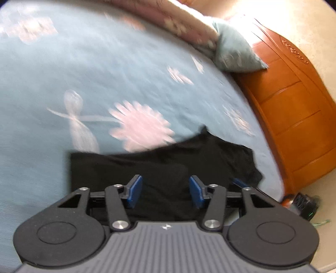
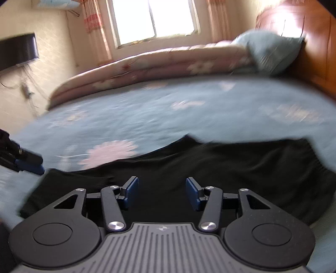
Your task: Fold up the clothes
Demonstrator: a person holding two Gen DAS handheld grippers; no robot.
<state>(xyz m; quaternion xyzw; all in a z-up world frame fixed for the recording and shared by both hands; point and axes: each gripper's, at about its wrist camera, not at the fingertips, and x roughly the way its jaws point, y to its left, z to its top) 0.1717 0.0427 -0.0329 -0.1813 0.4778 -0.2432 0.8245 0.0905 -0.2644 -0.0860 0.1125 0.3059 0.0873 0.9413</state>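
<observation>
A black garment (image 1: 168, 161) lies flat on the light blue flowered bedsheet (image 1: 105, 73), folded into a rough rectangle near the bed's front edge. My left gripper (image 1: 166, 182) hovers over its near side, jaws open, blue pads apart with only the cloth beneath showing between them. In the right wrist view the same black garment (image 2: 231, 163) spreads across the lower frame. My right gripper (image 2: 162, 184) stands open above it, holding nothing. The left gripper (image 2: 21, 157) shows at that view's left edge, by the garment's corner. Both pictures are blurred.
A folded pink quilt (image 2: 147, 65) and a teal pillow (image 2: 271, 50) lie at the far side of the bed. An orange wooden headboard (image 1: 294, 109) borders it. A window (image 2: 153, 19) and a dark wall screen (image 2: 16, 50) are beyond.
</observation>
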